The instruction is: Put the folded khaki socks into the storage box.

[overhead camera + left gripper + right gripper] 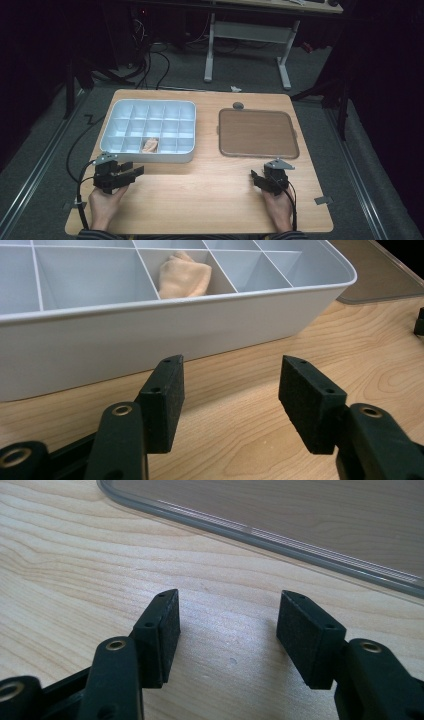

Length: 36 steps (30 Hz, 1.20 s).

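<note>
Resting on the table point(210, 195) are two containers: one white compartment tray point(148, 131) at the far left and one brown lid point(258, 133) at the far right, well apart from each other. Two tools are present, one per hand.

The white compartment tray is divided by thin walls into a grid of three rows of five cells, fifteen in all. One cell holds an item: a beige cloth piece point(150, 145) lies in the near row, in the middle cell. The remaining cells visible hold nothing. The cloth piece is pale tan, soft and bunched, with rounded folds, and it sits below the cell walls.

The brown lid is flat, with rounded corners and a clear raised rim; nothing lies on it.

The left tool point(134, 170) sits near the left corner of the tray, just in front of its near wall, pointing right. Its jaws stand moderately apart with only bare table between them. The right tool point(256, 177) sits in front of the lid's near edge; its jaws also stand apart and hold nothing.
</note>
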Available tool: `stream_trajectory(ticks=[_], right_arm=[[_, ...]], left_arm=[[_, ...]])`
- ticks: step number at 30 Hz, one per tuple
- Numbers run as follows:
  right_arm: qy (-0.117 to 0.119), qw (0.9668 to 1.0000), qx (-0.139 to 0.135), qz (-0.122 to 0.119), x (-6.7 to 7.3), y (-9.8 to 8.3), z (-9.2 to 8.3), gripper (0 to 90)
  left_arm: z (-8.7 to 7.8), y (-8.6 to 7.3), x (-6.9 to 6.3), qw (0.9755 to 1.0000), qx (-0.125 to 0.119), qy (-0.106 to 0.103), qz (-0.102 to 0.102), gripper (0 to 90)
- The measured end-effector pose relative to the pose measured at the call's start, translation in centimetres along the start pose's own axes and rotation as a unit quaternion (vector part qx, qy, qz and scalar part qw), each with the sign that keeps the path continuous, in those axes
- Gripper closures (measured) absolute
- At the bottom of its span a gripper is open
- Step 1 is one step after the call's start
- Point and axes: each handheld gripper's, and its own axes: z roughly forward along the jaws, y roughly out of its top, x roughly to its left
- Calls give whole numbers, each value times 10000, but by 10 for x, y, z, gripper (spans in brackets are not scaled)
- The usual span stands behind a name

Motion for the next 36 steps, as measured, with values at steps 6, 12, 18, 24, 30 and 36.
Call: stream_trajectory(ticks=[6,12,18,24,30,36], right_arm=[[2,10000,-1,-3,0,0,0,428],[3,10000,0,-3,0,0,0,427],[2,10000,0,1,0,0,0,428],[3,10000,-1,-4,0,0,0,427],[4,10000,0,-5,0,0,0,426],[7,10000,3,-9,0,0,0,423]], left_arm=[[3,-2,-1,10000,-12,-8,5,444],[5,-5,-2,10000,-29,-6,-19,443],[8,-8,-2,10000,1,-27,-44,444],[10,-10,-2,9999,-11,-40,-93,444],[15,-14,-3,9999,54,-53,-115,443],[20,-15,-6,9999,99,-33,-68,443]])
